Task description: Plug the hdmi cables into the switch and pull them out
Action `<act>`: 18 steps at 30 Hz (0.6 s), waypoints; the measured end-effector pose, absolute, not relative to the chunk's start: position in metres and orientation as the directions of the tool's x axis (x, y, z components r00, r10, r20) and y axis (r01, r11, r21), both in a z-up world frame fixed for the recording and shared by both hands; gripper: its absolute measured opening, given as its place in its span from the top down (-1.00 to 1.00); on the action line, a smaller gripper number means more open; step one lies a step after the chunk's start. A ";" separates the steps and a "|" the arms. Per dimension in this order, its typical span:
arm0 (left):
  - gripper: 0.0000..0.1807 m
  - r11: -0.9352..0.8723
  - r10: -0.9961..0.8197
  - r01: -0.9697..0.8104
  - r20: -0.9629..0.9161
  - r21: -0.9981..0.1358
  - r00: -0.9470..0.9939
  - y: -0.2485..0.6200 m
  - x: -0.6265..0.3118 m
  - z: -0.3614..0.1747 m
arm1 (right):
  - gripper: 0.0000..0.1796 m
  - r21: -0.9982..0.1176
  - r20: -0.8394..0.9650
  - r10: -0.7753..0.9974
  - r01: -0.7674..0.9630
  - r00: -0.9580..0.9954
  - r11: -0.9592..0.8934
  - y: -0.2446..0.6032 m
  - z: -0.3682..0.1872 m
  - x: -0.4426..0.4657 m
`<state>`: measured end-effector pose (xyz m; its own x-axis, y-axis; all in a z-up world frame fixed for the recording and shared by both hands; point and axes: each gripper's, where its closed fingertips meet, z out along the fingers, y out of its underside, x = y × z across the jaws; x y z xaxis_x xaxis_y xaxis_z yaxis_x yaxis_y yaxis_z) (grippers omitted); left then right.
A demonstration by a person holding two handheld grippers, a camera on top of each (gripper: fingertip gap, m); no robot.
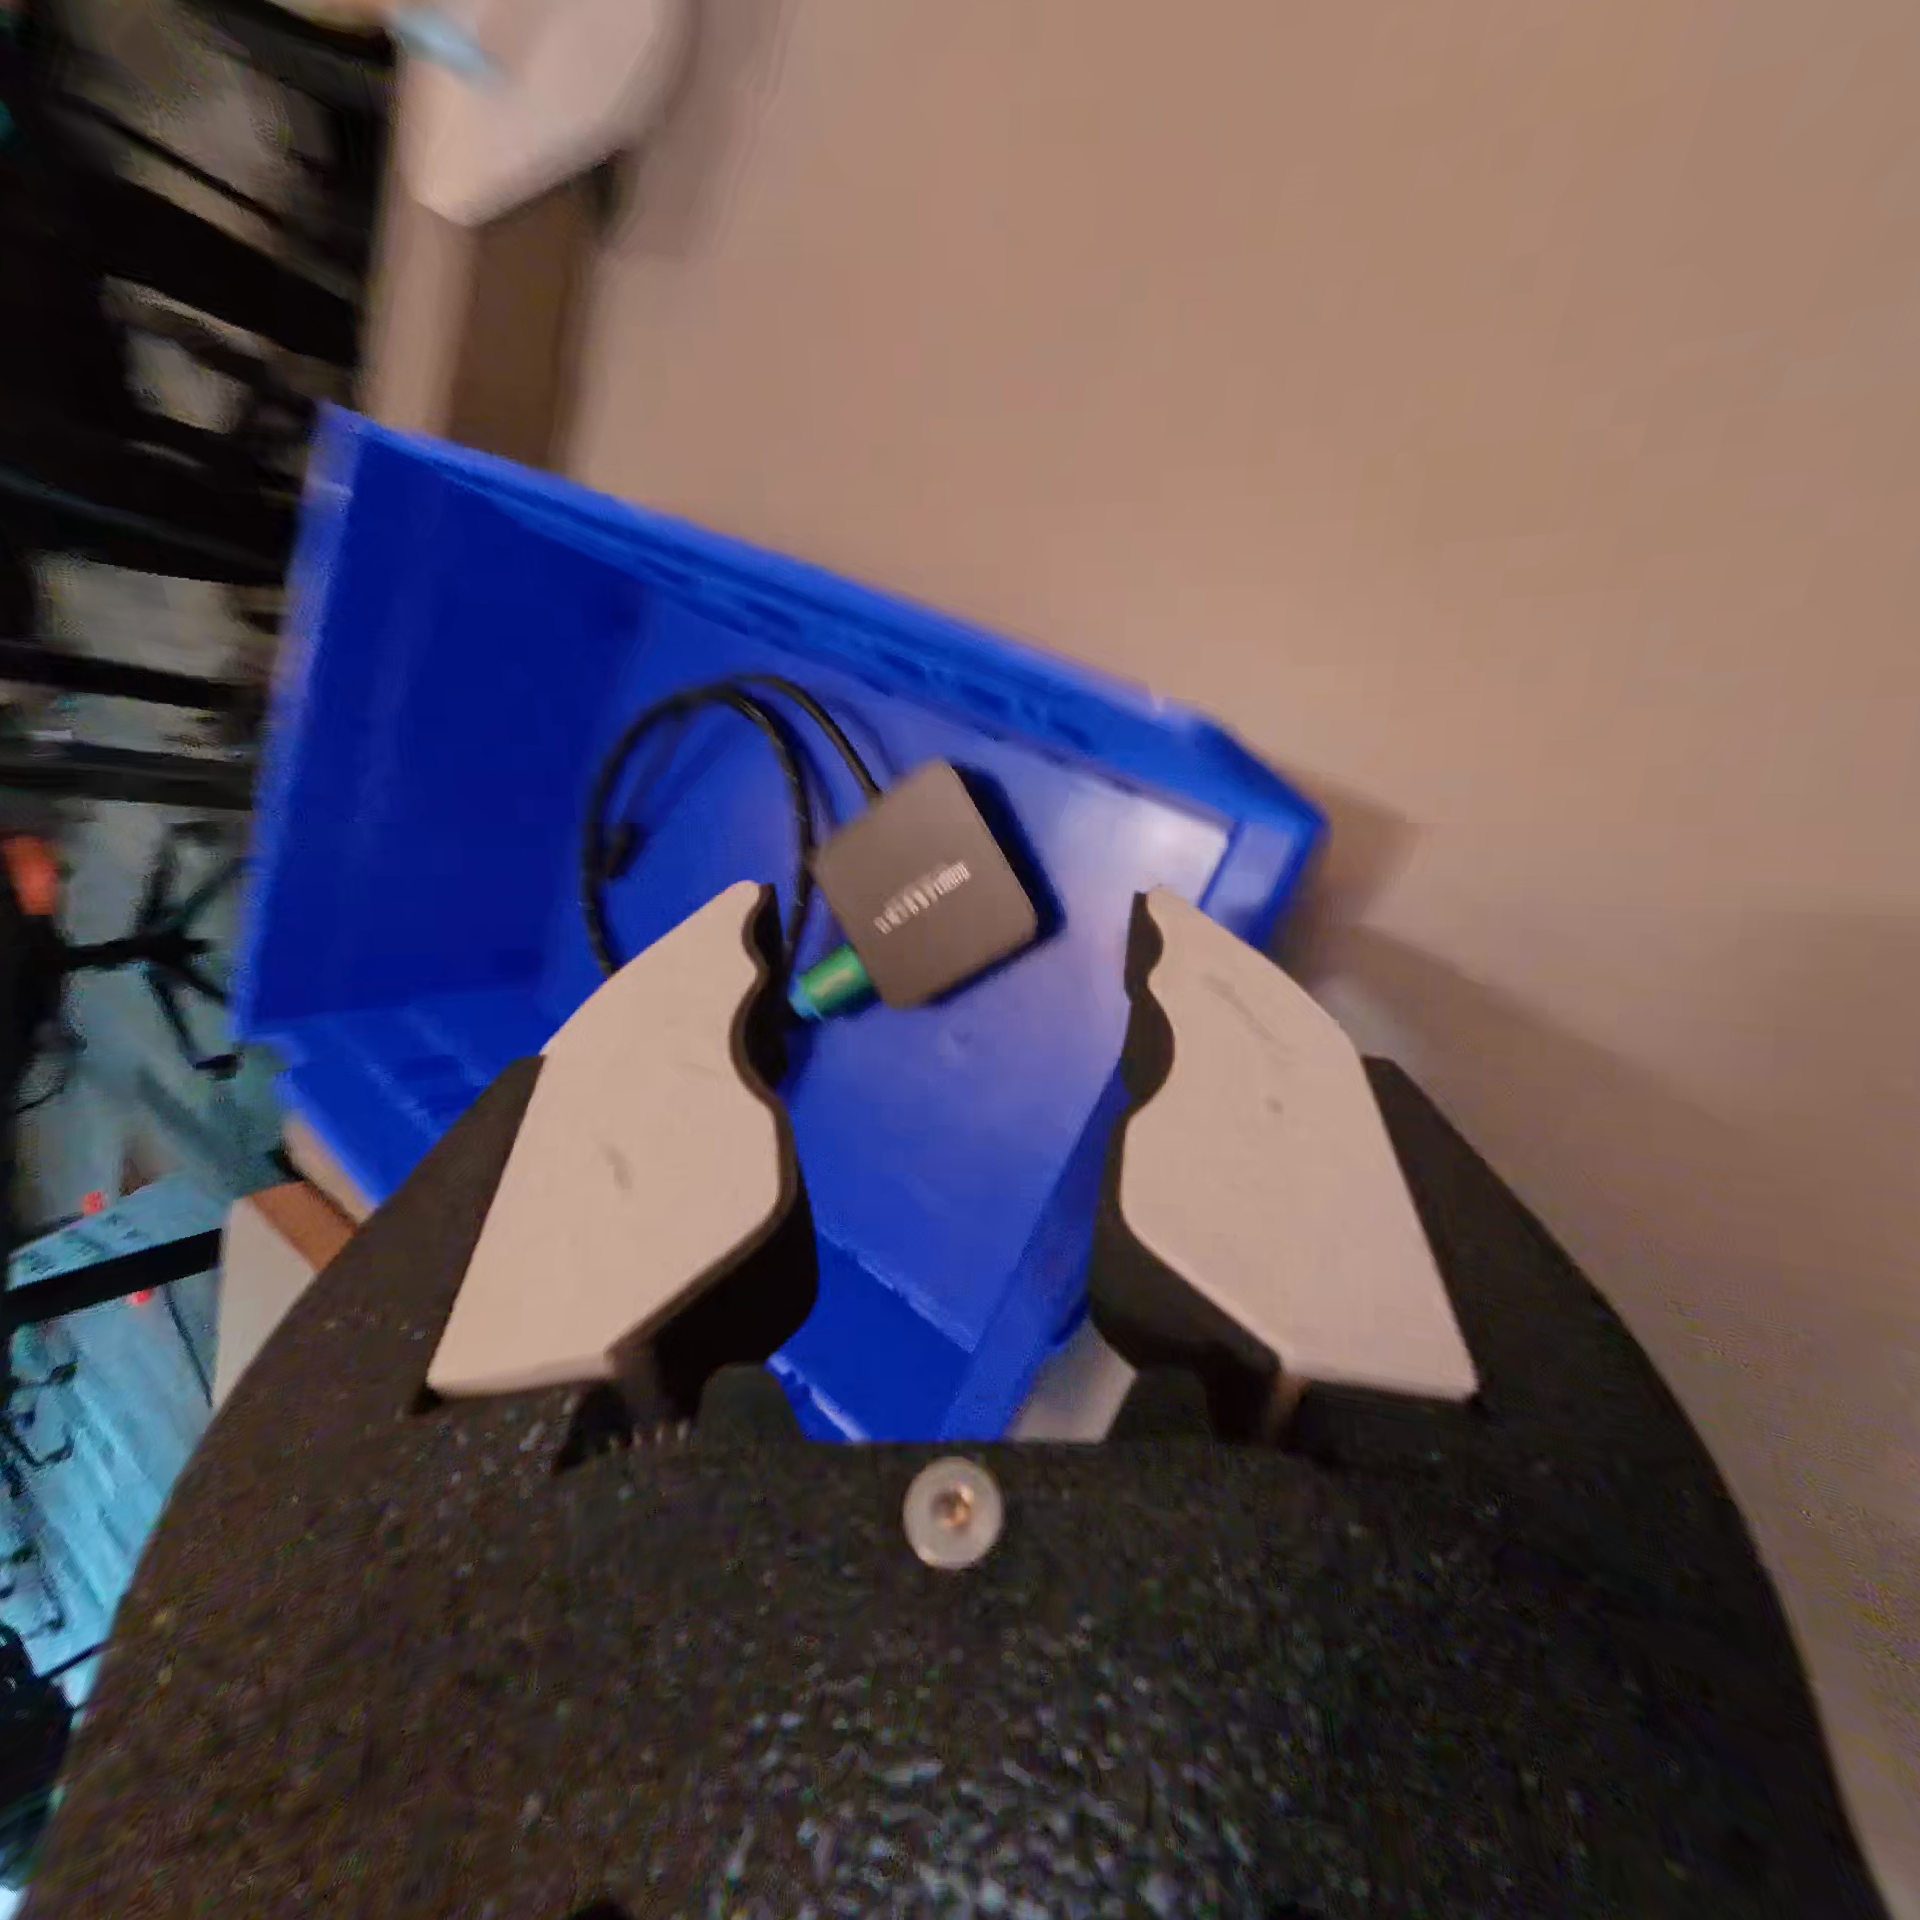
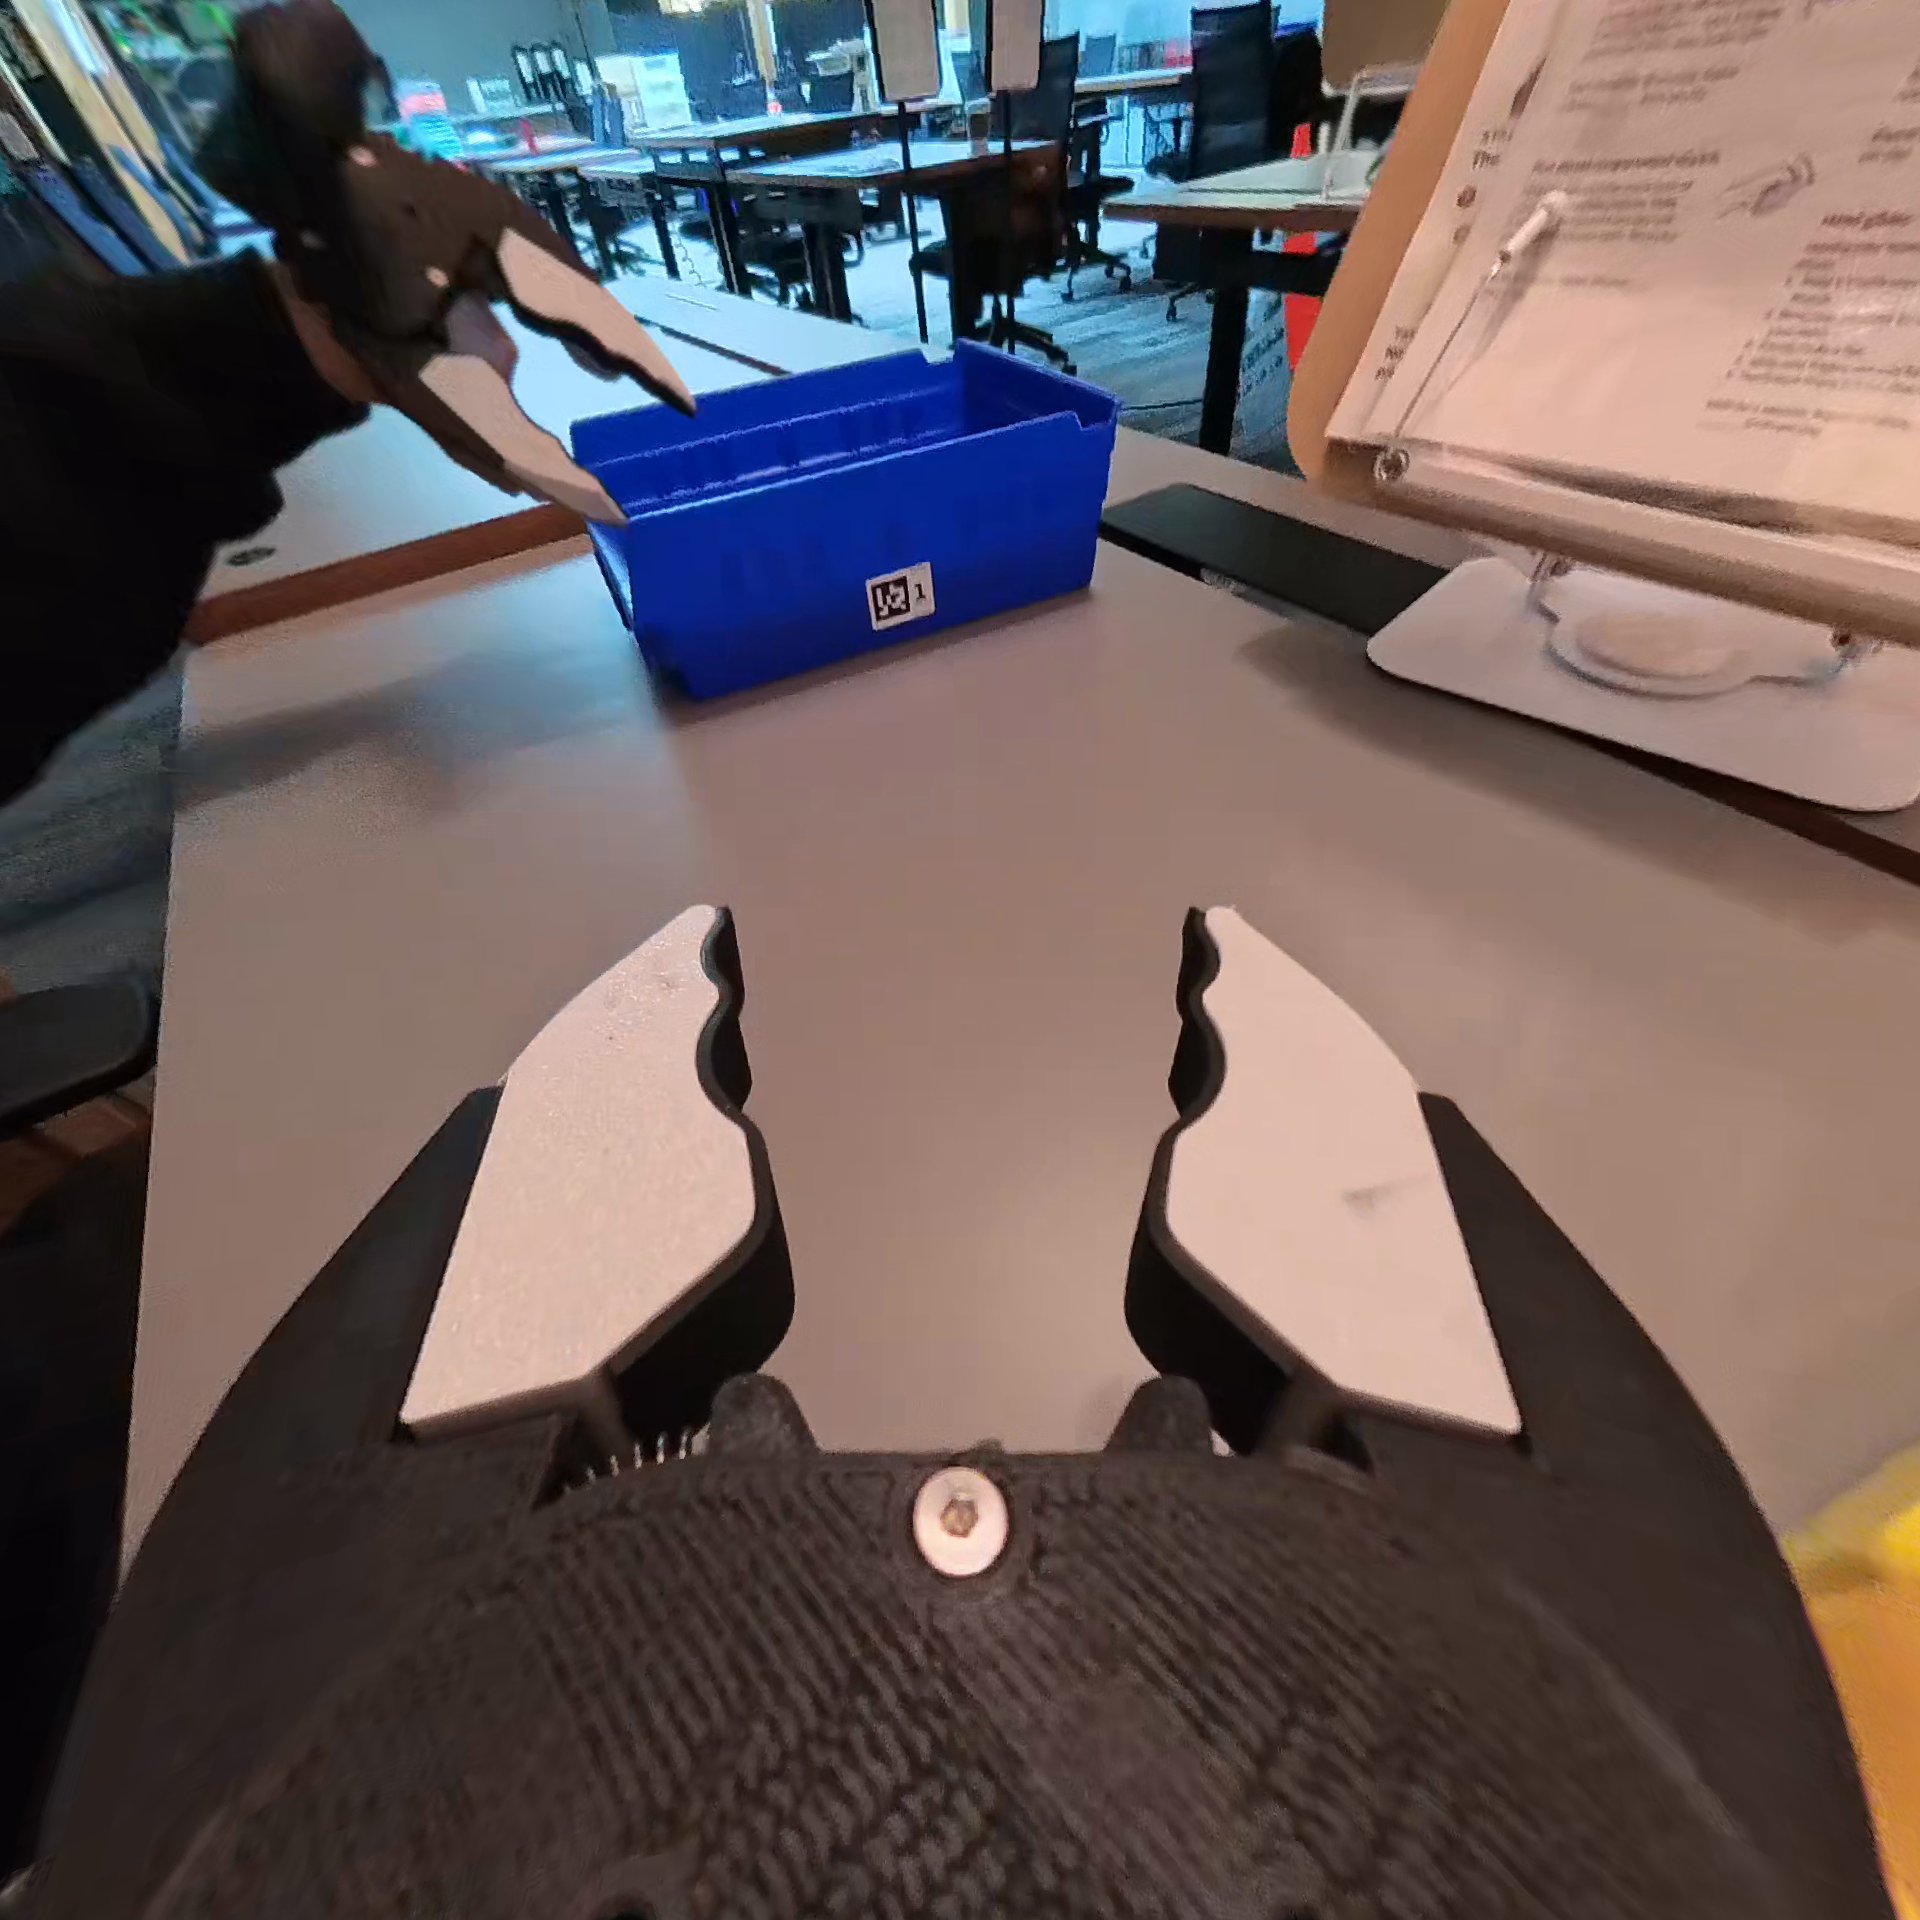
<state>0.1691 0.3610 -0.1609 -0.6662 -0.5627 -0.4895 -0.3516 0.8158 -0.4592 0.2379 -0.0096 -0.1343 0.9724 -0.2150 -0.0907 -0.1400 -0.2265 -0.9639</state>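
Note:
A small dark square HDMI switch (image 1: pixel 928 883) lies inside a blue bin (image 1: pixel 436 790). A black cable (image 1: pixel 665 810) loops from it, and a green plug (image 1: pixel 831 982) sits at its near corner. My left gripper (image 1: pixel 951 909) is open and empty, hovering above the bin's near end and pointing down at the switch. It also shows in the right wrist view (image 2: pixel 655 457), over the left rim of the bin (image 2: pixel 852 540). My right gripper (image 2: pixel 961 925) is open and empty, low over the grey table (image 2: pixel 935 810), well short of the bin.
A document stand with printed pages (image 2: pixel 1662 312) on a white base (image 2: pixel 1621 675) stands at the right. A black strip (image 2: pixel 1268 561) lies beside the bin. A person's dark sleeve (image 2: pixel 114 488) is at the left. Something yellow (image 2: pixel 1870 1621) shows at the lower right edge.

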 end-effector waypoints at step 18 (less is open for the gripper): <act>0.23 0.374 -0.922 -0.883 -0.011 -0.284 -0.387 0.392 0.218 -0.264 | 0.12 -0.969 -0.197 -0.244 -0.226 0.950 -0.096 -0.031 -0.128 0.243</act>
